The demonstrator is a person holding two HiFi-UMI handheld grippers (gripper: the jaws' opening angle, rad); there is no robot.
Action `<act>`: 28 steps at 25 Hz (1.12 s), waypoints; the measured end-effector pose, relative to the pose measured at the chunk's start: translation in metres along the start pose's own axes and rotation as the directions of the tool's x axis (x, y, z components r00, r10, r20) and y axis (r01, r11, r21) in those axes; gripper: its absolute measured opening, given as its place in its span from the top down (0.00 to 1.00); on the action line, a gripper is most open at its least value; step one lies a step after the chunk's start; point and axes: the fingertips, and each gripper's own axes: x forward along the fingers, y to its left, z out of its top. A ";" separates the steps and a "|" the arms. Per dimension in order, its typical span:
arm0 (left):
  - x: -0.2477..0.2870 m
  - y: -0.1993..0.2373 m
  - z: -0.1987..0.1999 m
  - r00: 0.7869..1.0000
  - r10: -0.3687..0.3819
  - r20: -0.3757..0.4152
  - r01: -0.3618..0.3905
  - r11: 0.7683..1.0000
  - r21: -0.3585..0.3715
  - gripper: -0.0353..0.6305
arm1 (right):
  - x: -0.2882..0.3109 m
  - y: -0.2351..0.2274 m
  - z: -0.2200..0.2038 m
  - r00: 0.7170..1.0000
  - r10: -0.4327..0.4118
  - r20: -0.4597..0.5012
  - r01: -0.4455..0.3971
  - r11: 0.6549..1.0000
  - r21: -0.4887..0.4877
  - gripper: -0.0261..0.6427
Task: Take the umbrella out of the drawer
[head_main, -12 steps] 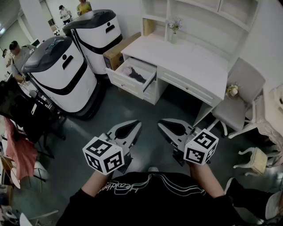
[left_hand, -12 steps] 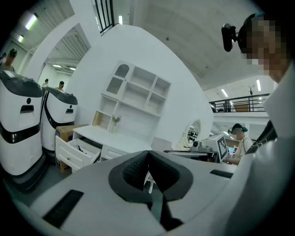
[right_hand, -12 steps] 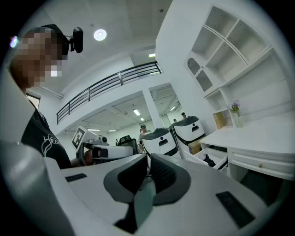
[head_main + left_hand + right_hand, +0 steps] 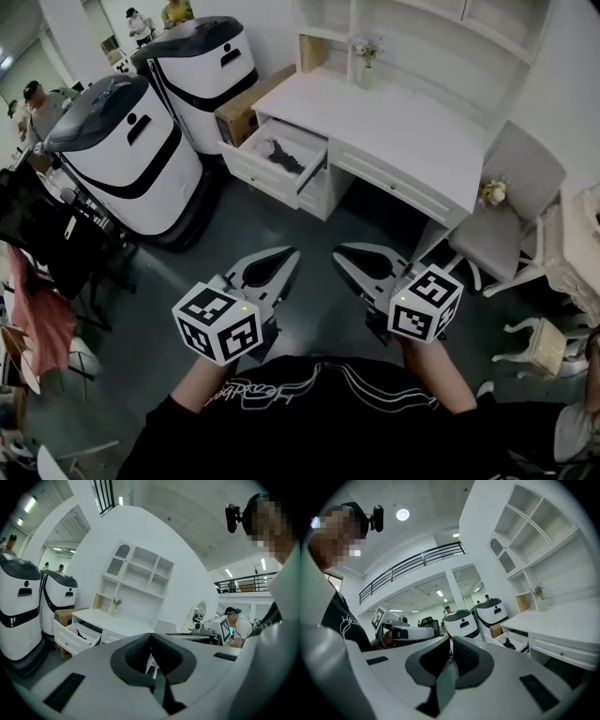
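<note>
The white desk [image 4: 394, 122] stands ahead with its top left drawer [image 4: 246, 152] pulled open. A dark folded umbrella [image 4: 289, 161] lies inside it. It also shows as a dark shape in the drawer [image 4: 70, 637] in the left gripper view, and in the far drawer [image 4: 512, 639] in the right gripper view. My left gripper [image 4: 289, 253] and right gripper [image 4: 339, 251] hover side by side over the floor, well short of the desk. Both are shut and empty, with the pads meeting on the left gripper [image 4: 151, 637] and the right gripper [image 4: 451, 641].
Two tall white-and-black machines [image 4: 127, 155] [image 4: 202, 75] stand left of the desk, with a cardboard box [image 4: 248, 111] between them and the drawer. A grey chair [image 4: 511, 211] sits at the desk's right end. A flower vase [image 4: 367, 56] stands on the desktop. People are at the far left.
The head view has shifted slightly. Both grippers keep their places side by side, shut and empty.
</note>
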 end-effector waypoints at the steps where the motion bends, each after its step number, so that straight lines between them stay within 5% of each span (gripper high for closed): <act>1: 0.002 0.000 -0.001 1.000 0.004 0.001 -0.004 1.000 0.002 0.92 | 0.000 -0.003 -0.001 1.000 0.004 -0.001 -0.004 1.000 0.004 0.88; 12: 0.030 0.071 0.001 0.998 0.052 -0.019 -0.052 0.998 -0.018 0.92 | 0.061 -0.053 -0.007 0.999 0.051 -0.020 -0.050 0.998 0.037 0.88; 28: 0.154 0.373 0.081 0.996 0.033 -0.081 -0.043 0.990 -0.134 0.92 | 0.315 -0.247 0.048 0.995 0.006 -0.098 0.005 0.994 0.107 0.88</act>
